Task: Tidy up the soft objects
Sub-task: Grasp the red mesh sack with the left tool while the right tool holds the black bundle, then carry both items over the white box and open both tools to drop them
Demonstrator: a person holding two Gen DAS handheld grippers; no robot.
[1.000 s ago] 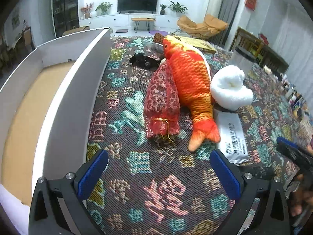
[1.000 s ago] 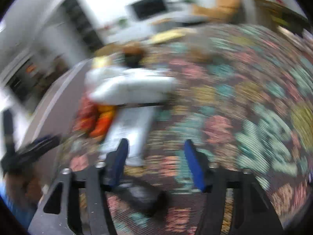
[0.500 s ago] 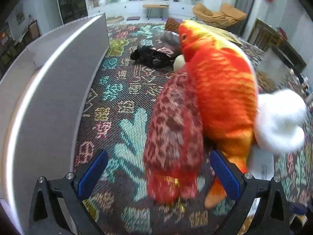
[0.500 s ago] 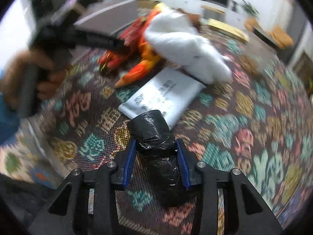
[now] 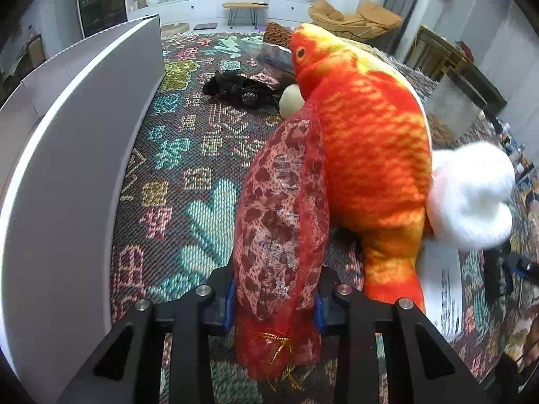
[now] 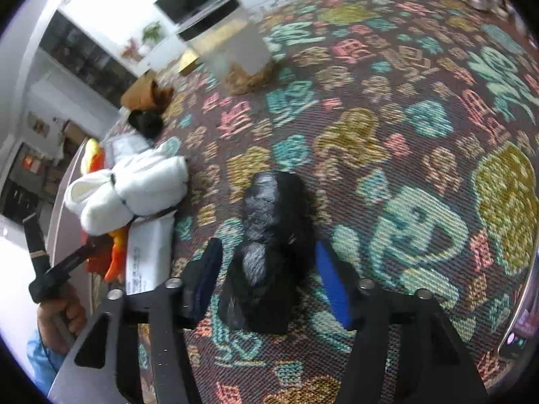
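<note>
Left wrist view: my left hand-held gripper [image 5: 274, 298] has just clamped onto the red mesh pouch [image 5: 281, 232], which a second ago lay clear ahead of spread jaws. It lies on the patterned counter [image 5: 188, 155] against the orange fish plush [image 5: 367, 155], so it's ready to lift toward the white box [image 5: 67, 155]. The pouch's tied end hides the pads.

Right wrist view: my right hand-held gripper [image 6: 266, 279] has just eased apart; the black bag [image 6: 269, 249] sits between the jaws, seemingly released. Blur makes contact uncertain.
</note>
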